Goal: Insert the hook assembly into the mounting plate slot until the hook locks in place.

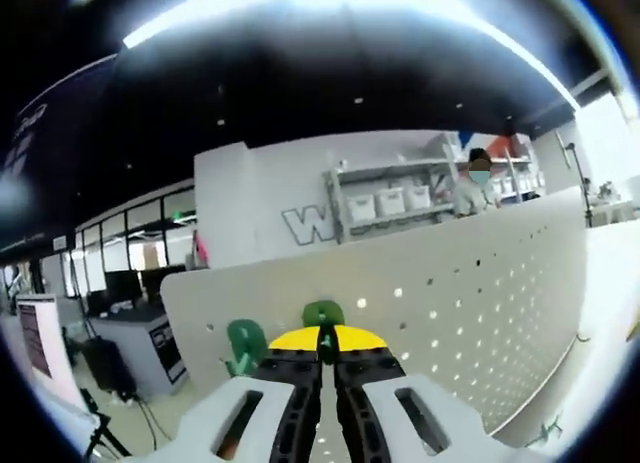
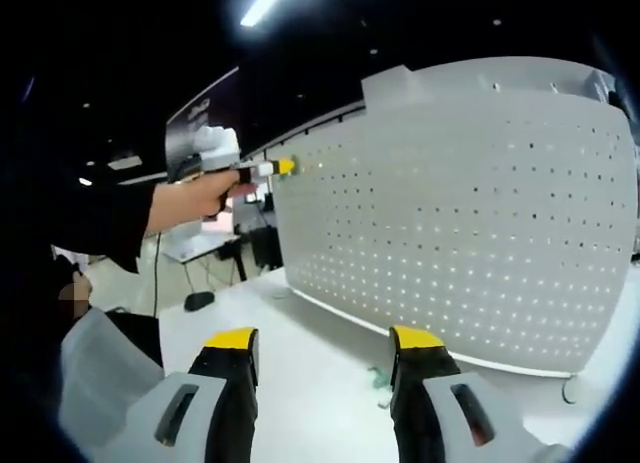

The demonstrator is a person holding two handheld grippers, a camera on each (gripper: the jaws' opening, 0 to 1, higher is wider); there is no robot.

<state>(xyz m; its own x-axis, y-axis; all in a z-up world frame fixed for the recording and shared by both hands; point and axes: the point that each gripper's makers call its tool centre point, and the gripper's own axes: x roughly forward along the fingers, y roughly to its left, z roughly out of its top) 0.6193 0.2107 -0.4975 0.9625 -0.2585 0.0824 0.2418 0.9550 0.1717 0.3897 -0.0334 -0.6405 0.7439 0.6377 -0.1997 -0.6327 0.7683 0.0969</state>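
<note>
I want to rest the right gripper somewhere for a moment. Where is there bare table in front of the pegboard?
The white table lies bare between the right gripper and the foot of the pegboard, apart from a small green piece by the right jaw. It is crowded at the board's top corner, where the left gripper presses a green hook beside another green hook.

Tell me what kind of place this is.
Probably an open-plan lab or workshop: a white pegboard stands on a white table, metal shelving holds storage bins, and desks with monitors sit behind. The left hand-held gripper holds a green hook.
</note>
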